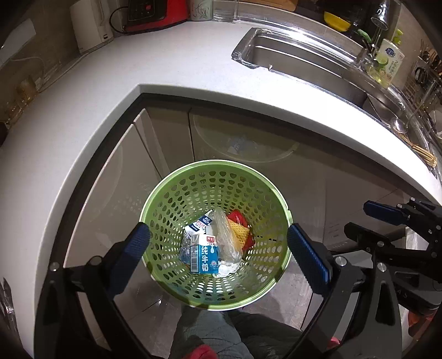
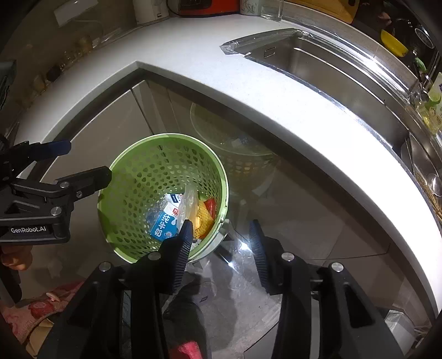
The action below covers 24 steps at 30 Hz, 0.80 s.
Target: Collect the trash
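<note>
White tabletop (image 1: 83,116), L-shaped, curving round the inner corner where I stand; glossy beige cabinet doors (image 1: 154,132) beneath it. Stainless sink (image 2: 317,66), set into the tabletop at upper right, with a green-labelled dish-soap bottle (image 1: 388,62) at its far edge. A red appliance (image 1: 154,13) and a white kettle (image 1: 89,24) stand against the back wall.

Green perforated basket (image 1: 193,190), round, on the floor in the cabinet corner, seen from above. It holds the collected trash: a blue-and-white milk carton (image 1: 205,256) lying at the centre front, a second, flattened carton (image 1: 200,223) behind it, a clear plastic wrapper (image 1: 226,237) lying aslant over the middle, a yellow foam fruit net (image 1: 240,230) and a red wrapper (image 1: 237,216) to its right, crumpled white paper (image 1: 226,269) at the bottom.

My left gripper (image 1: 218,245), fingers spread wide and empty, framing the basket on either side from above. My right gripper (image 2: 221,234), fingers apart with nothing pressed between them; in the right wrist view the left finger (image 2: 185,243) overlaps the basket's near rim, its tip in line with the lower end of the plastic wrapper, contact not resolvable; the right finger lies outside the basket, over the grey floor (image 2: 243,290). Each gripper appears at the edge of the other's view.
</note>
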{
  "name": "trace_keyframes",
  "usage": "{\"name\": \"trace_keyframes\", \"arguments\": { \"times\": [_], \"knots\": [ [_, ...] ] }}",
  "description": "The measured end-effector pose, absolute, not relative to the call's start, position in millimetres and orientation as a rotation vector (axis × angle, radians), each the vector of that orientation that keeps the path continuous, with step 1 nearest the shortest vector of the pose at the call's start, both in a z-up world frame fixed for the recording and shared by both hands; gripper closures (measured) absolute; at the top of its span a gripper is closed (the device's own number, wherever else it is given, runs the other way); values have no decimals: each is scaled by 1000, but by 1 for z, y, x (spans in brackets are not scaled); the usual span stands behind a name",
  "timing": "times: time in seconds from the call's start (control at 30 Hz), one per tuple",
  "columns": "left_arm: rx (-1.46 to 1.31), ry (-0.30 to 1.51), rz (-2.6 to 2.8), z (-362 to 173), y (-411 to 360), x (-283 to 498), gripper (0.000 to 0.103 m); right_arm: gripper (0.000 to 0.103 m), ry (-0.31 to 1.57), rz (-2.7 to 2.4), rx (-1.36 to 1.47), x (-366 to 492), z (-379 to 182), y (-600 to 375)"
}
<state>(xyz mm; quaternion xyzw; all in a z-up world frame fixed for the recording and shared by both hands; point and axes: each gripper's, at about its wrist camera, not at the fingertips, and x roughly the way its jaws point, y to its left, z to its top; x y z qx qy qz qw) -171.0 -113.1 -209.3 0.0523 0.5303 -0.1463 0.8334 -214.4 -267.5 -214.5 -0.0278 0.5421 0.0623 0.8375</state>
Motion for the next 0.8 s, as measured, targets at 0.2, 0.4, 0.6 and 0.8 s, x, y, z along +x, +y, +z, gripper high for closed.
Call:
{"name": "trace_keyframes", "arguments": {
  "times": [0.2,0.4,0.6,0.8],
  "knots": [
    [66,1089,-270,-192,-98,-163,8,52,1111,162,-84,-206,-199,-259],
    [23,992,-194,-148,-73,-148,8,43,1013,204,-109,-187,-156,-240],
    [-20,852,-105,-76,-45,-130,8,26,851,242,-121,-159,-83,-215],
    [-41,699,-28,-3,-21,-121,8,13,689,269,-131,-142,-11,-197]
  ]
}}
